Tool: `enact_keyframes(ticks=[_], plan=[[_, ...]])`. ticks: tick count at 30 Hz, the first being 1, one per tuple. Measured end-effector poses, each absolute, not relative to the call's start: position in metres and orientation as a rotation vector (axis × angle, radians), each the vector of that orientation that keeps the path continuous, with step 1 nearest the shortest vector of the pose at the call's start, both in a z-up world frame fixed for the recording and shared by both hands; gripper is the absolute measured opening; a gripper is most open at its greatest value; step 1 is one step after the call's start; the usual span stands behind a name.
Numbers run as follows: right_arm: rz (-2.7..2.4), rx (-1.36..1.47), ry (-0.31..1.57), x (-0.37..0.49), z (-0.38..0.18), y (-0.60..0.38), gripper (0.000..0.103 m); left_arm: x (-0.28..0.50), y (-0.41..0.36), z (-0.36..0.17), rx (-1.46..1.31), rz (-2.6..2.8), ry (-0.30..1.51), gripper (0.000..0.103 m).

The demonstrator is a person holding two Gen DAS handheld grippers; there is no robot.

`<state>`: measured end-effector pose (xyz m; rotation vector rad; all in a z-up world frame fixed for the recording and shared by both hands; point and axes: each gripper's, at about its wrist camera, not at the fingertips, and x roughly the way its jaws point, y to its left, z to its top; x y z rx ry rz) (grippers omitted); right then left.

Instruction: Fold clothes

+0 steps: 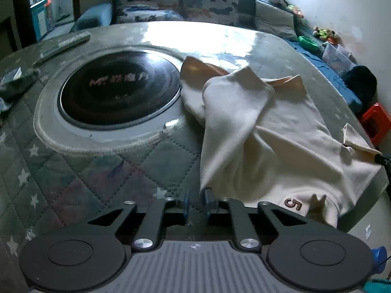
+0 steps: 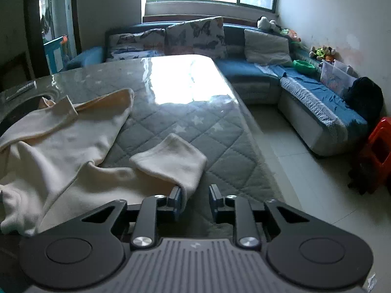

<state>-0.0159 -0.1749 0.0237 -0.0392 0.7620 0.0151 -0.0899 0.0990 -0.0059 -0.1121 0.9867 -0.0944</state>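
A cream shirt (image 1: 276,144) with a brown "5" patch (image 1: 293,204) lies crumpled on the quilted table, its collar at the far end. My left gripper (image 1: 197,204) is open with a narrow gap; a folded sleeve edge (image 1: 220,131) hangs at its right finger, not clearly pinched. In the right wrist view the same shirt (image 2: 48,144) lies to the left. A sleeve (image 2: 171,161) rests on the table, its corner touching the left finger of my right gripper (image 2: 195,204), which is open and empty.
An induction hob (image 1: 117,88) sits set into the table (image 2: 190,127) left of the shirt. A remote (image 1: 61,46) lies at the far left. A blue sofa (image 2: 305,92) with cushions wraps the far and right sides. A red stool (image 2: 378,151) stands on the floor.
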Motion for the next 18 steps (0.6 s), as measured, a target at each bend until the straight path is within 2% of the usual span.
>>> enact_keyframes(ticks=[2, 5, 8, 18], plan=[[0.044, -0.032, 0.763, -0.016, 0.032, -0.177, 0.031, -0.090, 0.098, -0.001, -0.094, -0.104, 0.972, 0.041], [0.089, -0.045, 0.759, -0.017, 0.041, -0.177, 0.037, -0.090, 0.097, 0.007, -0.067, -0.111, 0.944, 0.050], [0.132, -0.059, 0.758, -0.012, 0.049, -0.167, 0.039, -0.087, 0.094, 0.014, -0.054, -0.119, 0.915, 0.052], [0.268, -0.056, 0.710, 0.045, 0.048, -0.127, 0.039, -0.019, 0.064, 0.019, 0.015, -0.122, 0.807, 0.053]])
